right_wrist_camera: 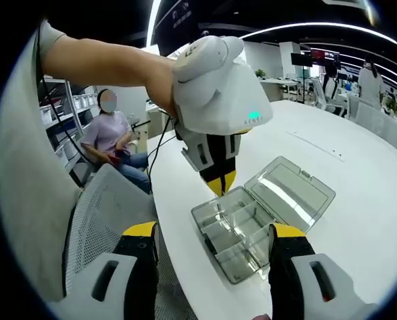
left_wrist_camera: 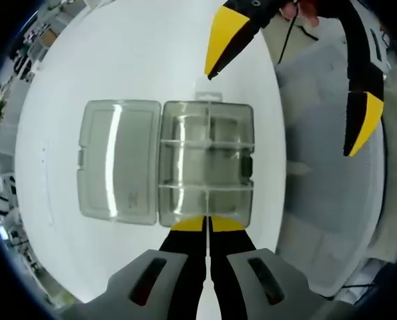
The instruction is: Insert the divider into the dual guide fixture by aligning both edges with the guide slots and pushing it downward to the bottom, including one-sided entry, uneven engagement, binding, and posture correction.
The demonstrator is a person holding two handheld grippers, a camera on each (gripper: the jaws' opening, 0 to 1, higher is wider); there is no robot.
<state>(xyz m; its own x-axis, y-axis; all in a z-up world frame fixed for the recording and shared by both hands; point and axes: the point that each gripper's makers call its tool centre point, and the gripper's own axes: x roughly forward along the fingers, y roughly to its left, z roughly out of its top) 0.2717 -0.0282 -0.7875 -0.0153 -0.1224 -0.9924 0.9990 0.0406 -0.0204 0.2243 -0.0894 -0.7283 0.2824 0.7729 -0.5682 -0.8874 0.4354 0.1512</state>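
Yellow-tipped fingers of the left gripper (left_wrist_camera: pixel 207 224) stand pressed together in the left gripper view, with only a thin line between them, right at the near wall of the clear compartment box (left_wrist_camera: pixel 207 163). Whether a divider is pinched there cannot be told. That box lies on the white desk (left_wrist_camera: pixel 151 60) with its lid (left_wrist_camera: pixel 119 160) swung flat open to one side. Clear dividers (left_wrist_camera: pixel 209 143) run inside it, crossing each other to split the box into cells. At the top right the right gripper (left_wrist_camera: pixel 290 83) comes in with its black, yellow-tipped fingers spread wide, holding nothing.

From the right gripper view, the right gripper (right_wrist_camera: pixel 213 243) has its own fingers far apart and empty, the open box (right_wrist_camera: pixel 238 233) lying between and beyond them near the desk (right_wrist_camera: pixel 358 167) edge. Above the box, the left gripper (right_wrist_camera: pixel 221 181) points down with its tips closed together just over the far compartments, held by a person's bare arm (right_wrist_camera: pixel 105 63). A mesh chair (right_wrist_camera: pixel 105 207) stands beside the desk, and a seated person (right_wrist_camera: pixel 111 137) is farther back.
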